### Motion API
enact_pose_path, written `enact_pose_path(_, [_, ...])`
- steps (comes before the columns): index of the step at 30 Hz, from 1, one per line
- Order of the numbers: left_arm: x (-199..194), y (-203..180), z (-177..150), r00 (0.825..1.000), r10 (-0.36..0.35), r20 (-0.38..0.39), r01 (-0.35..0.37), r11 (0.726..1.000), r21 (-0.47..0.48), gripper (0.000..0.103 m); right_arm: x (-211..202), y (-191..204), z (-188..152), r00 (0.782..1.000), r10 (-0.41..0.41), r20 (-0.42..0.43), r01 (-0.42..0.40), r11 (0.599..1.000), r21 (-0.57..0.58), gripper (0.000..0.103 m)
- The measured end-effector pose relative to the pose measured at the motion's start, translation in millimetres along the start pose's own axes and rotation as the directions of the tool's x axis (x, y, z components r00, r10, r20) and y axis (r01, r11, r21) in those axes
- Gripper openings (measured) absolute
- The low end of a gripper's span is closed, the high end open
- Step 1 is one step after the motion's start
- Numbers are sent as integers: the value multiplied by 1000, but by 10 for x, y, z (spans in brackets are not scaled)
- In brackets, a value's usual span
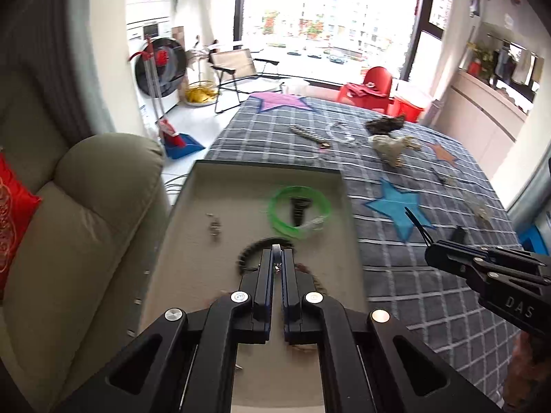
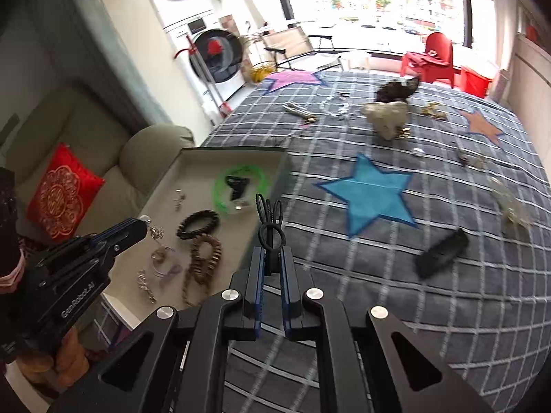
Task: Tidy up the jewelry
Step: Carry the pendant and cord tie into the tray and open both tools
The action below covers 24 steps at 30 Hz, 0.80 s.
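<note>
Tray [image 2: 203, 153]: shallow beige box, left of centre on the plaid blanket [image 2: 378, 268].
In tray: green ring [image 2: 220, 189] around a black clip [image 2: 236, 186]; dark bead bracelet [image 2: 198, 223]; brown bead strand [image 2: 203, 261]; small silver pieces.
Left gripper [image 1: 276, 258]: over the tray, fingers pinched on a small silver ring [image 1: 276, 249].
Right gripper [image 2: 272, 258]: at the tray's right edge, fingers clamped on black hair ties [image 2: 270, 220].
Blanket: more jewelry scattered toward upper right.

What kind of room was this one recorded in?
Most likely a home living room opening onto a laundry balcony: a beige sofa with a red cushion, a front-loading washing machine, and a big window facing apartment blocks.
</note>
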State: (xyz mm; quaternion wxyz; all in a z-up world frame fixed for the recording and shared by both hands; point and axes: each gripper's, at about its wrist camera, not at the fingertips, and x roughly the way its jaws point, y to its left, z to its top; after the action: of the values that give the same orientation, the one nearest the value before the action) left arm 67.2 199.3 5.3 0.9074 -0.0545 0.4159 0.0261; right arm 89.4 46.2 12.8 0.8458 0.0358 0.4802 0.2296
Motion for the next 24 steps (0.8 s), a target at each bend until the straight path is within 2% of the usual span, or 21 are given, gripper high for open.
enact_pose_path(4, [212,232,25,998,48,-27,-49,999,-24,6,292,212,97,998,28,-50,-30,999,-26,9])
enact_pose_path(9, [550,400,-1,992,82,-91,-86,996,-39,6,593,338,141,995,25,-96,-29,998,-47,9])
enact_pose_path(20, [931,457,-50,978,92,-185,-101,994,-40,6,1053,371,143,984,-2,-176,-6,999,-44,9])
enact_pose_path(24, [967,461,-68,977,94,-190,-104,994,-40,6,1150,386,137,981,-7,-194,-2,999,-46,9])
